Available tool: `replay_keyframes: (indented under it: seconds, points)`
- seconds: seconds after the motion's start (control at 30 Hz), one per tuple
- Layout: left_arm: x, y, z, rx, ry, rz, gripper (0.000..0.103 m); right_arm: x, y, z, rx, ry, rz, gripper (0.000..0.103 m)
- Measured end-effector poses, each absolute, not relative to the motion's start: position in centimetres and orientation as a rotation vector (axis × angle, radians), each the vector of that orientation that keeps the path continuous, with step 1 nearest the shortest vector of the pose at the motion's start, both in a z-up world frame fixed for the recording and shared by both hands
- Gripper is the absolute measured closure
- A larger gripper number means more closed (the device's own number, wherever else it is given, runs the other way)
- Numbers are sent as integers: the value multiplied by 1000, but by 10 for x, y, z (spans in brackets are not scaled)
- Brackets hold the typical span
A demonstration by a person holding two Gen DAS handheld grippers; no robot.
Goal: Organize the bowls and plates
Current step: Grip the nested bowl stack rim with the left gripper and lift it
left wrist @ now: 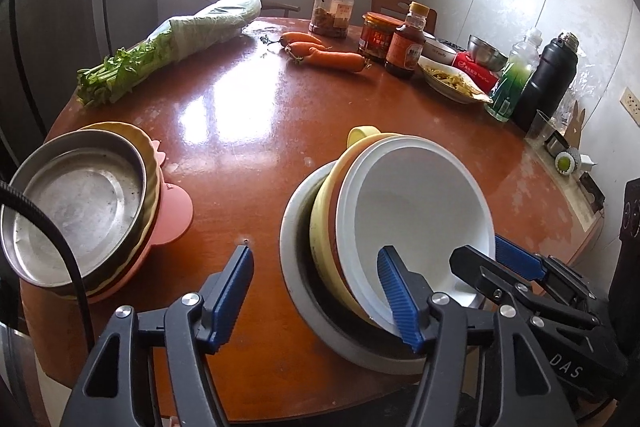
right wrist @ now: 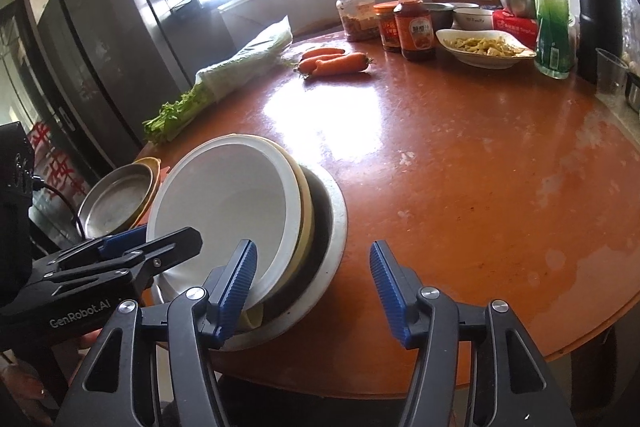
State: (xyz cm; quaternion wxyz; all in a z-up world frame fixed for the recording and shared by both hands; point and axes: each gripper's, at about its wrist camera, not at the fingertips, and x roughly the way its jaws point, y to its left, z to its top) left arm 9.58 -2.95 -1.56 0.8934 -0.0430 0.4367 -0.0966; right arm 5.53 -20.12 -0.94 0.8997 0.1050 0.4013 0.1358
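A tilted white bowl (left wrist: 416, 211) (right wrist: 224, 203) rests in a yellow bowl (left wrist: 324, 219), nested in a wide grey bowl (left wrist: 292, 259) (right wrist: 336, 219) near the table's front edge. To its left a steel plate (left wrist: 80, 203) (right wrist: 116, 203) lies on a yellow plate and a pink plate (left wrist: 176, 215). My left gripper (left wrist: 320, 295) (right wrist: 168, 235) is open, with the bowl stack's left rim between its blue pads and untouched. My right gripper (right wrist: 314, 287) (left wrist: 480, 251) is open at the stack's right rim, one finger by the white bowl, the other over bare table.
On the round brown table (left wrist: 248, 155) lie bagged celery (left wrist: 172, 43) and carrots (left wrist: 328, 55). Jars, a sauce bottle (left wrist: 408, 43), a dish of food (left wrist: 452, 79), a green bottle (left wrist: 512, 79) and a black flask (left wrist: 548, 79) stand at the back right. A fridge stands on the left.
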Motion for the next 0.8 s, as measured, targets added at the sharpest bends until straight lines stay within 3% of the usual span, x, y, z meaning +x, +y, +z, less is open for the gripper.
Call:
replay_keyframes:
  seconds: [0.63,0.8]
  points:
    - [106,-26,-27,-127,915,-184,34,67,-194,-23,202,829,302,43]
    - [107,-27,-27,-129,917,-184,34,67,-192,-22,191,819,325,53]
